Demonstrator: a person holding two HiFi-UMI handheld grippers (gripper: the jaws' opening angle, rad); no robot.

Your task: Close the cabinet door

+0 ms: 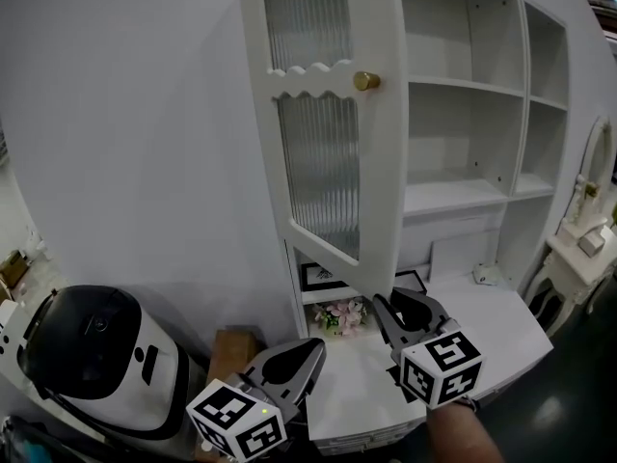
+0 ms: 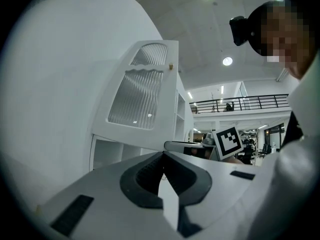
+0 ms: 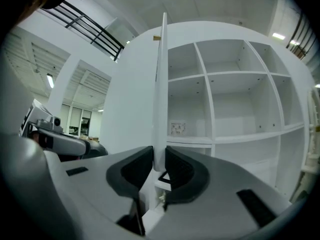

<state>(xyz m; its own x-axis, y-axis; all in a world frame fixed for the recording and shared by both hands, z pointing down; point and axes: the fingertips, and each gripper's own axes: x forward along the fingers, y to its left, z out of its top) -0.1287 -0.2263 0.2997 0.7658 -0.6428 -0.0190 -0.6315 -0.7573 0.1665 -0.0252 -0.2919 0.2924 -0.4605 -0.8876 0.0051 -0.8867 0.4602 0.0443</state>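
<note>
Left gripper (image 1: 316, 345): jaws together with nothing between them, held low and to the left of the cabinet door (image 1: 323, 123), clear of it. Cabinet door: white, standing open from the cabinet front, with two ribbed glass panes and a scalloped rail between them. Brass knob (image 1: 365, 81): on the door's free edge, level with that rail. Picture frame (image 1: 323, 276) and pink-and-white flowers (image 1: 342, 314): in the low compartment just beneath the door's bottom edge. Right gripper (image 1: 384, 303): at the door's lower free corner, jaws clamped on the door's bottom edge. In the right gripper view the door stands edge-on between the two dark pads (image 3: 181, 170), one on each face. Open shelves (image 1: 463, 85): white, several compartments, to the right of the door. Counter ledge (image 1: 501, 331): white, below and to the right of the door.
</note>
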